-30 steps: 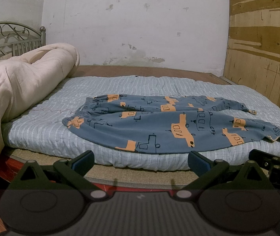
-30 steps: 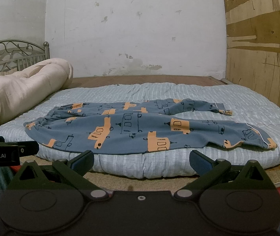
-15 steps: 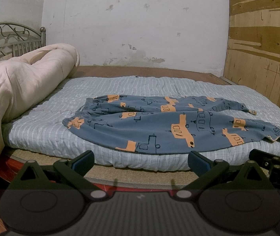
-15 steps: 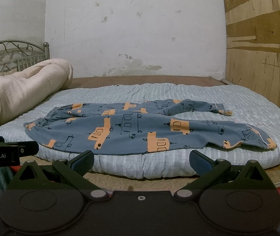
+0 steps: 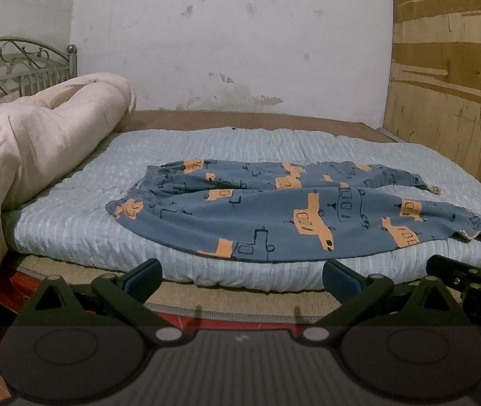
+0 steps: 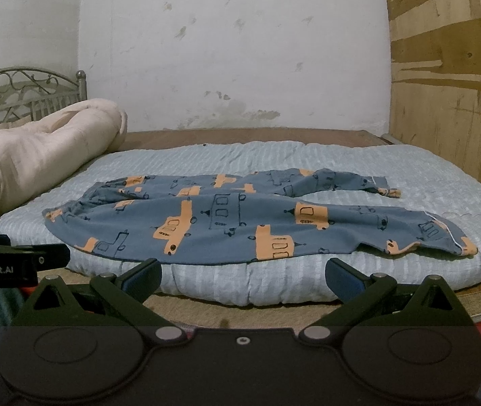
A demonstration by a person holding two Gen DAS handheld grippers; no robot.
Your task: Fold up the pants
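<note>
left wrist view: pants [image 5: 291, 209] flat near mattress [image 5: 206, 142] front edge

pants [image 5: 294, 209] on mattress [image 5: 71, 223], duvet [image 5: 37, 142] left, headboard [image 5: 20, 64] behind

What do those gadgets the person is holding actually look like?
Each hand-held gripper, left and right, is matte black, with two round discs at its base, silver pivot screws and angled fingers tipped with blue pads. White lettering marks the side of each body.

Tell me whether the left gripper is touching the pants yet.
Apart. In the left wrist view the open left gripper hangs short of the bed edge, with a strip of pale blue mattress pad showing between its fingers and the pants.
</note>
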